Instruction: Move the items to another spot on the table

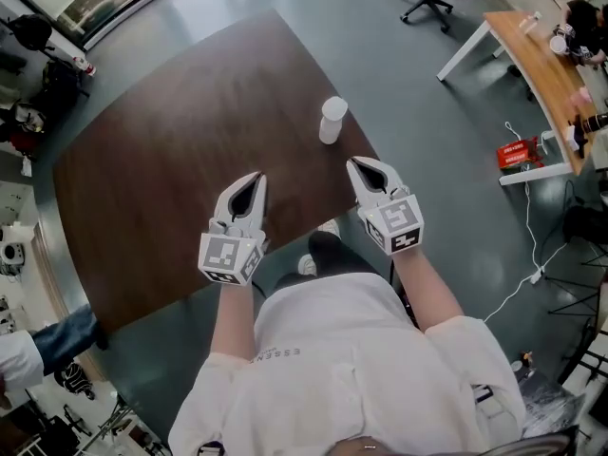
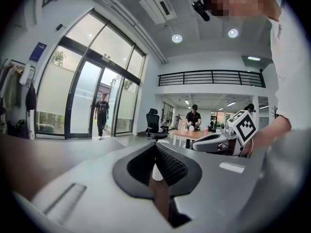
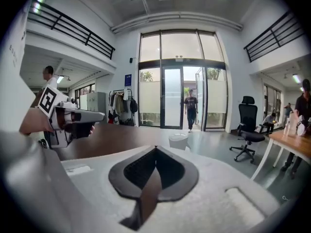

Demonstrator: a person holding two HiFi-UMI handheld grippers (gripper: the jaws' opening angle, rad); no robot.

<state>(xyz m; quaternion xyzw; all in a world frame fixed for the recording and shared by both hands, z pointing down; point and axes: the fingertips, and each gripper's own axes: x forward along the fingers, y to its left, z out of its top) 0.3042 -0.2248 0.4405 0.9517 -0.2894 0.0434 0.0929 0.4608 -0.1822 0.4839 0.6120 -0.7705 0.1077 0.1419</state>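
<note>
A white cup [image 1: 332, 120] stands upright near the dark table's [image 1: 171, 160] right edge.

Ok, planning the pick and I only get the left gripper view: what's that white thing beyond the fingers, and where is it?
Observer: Head view shows a white cup standing upright near the table's right edge, nothing touching it.
Operator: Which gripper is nearer?
Observer: The right gripper; the left gripper sits farther off, to the cup's left.
Operator: Is the right one open?
Observer: No, its own view shows the fingers shut with nothing between them.
</note>
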